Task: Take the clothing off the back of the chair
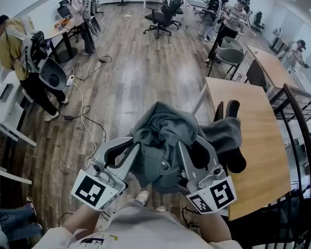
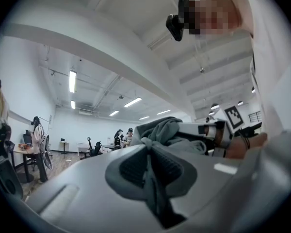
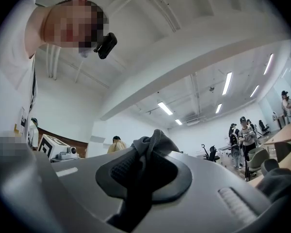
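A grey-green garment [image 1: 163,139] hangs bunched between my two grippers, in front of my chest. My left gripper [image 1: 136,148] is shut on its left side, and in the left gripper view a fold of the garment [image 2: 160,130] is pinched between the pads [image 2: 131,169]. My right gripper [image 1: 182,148] is shut on the right side, with the garment [image 3: 153,144] sticking up from its jaws. The black chair [image 1: 232,157] stands just to the right, by the table. A grey piece of fabric [image 1: 224,131] lies against the chair's back; whether it is part of the held garment I cannot tell.
A long wooden table [image 1: 259,139] runs along the right, with a dark railing [image 1: 300,113] beyond it. Cables [image 1: 85,113] trail over the wooden floor on the left. Several people and office chairs [image 1: 163,17] stand farther off.
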Demonstrator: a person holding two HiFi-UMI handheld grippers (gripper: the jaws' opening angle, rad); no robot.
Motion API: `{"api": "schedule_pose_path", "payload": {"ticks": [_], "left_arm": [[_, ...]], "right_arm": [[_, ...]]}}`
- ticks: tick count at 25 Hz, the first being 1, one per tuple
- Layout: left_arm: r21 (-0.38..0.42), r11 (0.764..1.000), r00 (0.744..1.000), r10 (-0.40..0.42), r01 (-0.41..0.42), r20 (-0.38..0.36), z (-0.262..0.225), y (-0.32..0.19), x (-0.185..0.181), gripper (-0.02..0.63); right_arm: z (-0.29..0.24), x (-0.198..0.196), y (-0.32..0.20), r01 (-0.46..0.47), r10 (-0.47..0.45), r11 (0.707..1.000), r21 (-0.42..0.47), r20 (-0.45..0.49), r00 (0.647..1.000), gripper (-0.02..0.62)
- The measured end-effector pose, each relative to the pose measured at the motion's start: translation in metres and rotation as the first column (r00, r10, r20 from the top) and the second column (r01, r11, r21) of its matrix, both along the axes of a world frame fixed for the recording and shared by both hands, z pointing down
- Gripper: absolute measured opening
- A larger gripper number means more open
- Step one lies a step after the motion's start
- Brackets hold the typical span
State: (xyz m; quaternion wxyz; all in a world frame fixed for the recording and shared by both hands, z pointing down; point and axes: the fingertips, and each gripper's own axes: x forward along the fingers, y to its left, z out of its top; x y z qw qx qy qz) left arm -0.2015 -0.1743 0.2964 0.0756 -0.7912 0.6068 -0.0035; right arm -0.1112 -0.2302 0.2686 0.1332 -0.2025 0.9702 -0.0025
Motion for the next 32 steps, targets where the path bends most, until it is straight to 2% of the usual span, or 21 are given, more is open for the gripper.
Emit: {"api": "schedule_pose_path", "payload": {"ticks": [12,32], "left_arm": [[-0.041,0.999,1.0,0.027,-0.027,-0.011,0.031,-0.018,0.014,0.02],[-0.075,0.997,0.999,0.027,-0.028,-0.024,0.033,-0.034,0.017,0.02]], "right_arm": [[0.031,0.013,-0.013,-0.036,0.035,0.999,-0.026,-0.052,0.998,0.058],[0.036,0.012,-0.027,-0.047,0.046,0.999,-0.014,-0.095,0.994,0.059]]}}
